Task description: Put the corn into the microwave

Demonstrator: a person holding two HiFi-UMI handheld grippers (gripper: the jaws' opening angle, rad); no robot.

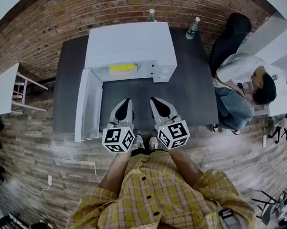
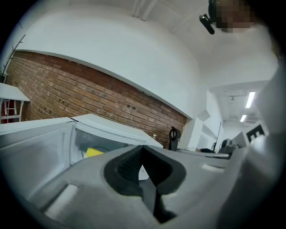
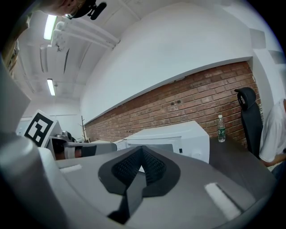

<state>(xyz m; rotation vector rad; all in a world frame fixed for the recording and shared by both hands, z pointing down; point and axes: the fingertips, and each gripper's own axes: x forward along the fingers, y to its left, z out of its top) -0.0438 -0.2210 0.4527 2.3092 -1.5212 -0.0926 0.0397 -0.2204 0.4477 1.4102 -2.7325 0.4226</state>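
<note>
So the corn [image 1: 122, 68] sits inside the open microwave [image 1: 131, 41], top center. The left gripper [image 1: 125, 104] and right gripper [image 1: 156, 101] are just below it, both with jaws together and empty.

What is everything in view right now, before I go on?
microwave: one, white, on table, door open
corn: one, yellow, inside microwave
table: one, dark, against brick wall
water bottles: two, clear, table's back edge
office chair: one, black, right of table
seated person: one, right of table
left gripper: one, grey, shut, empty, before microwave
right gripper: one, grey, shut, empty, beside it
</note>
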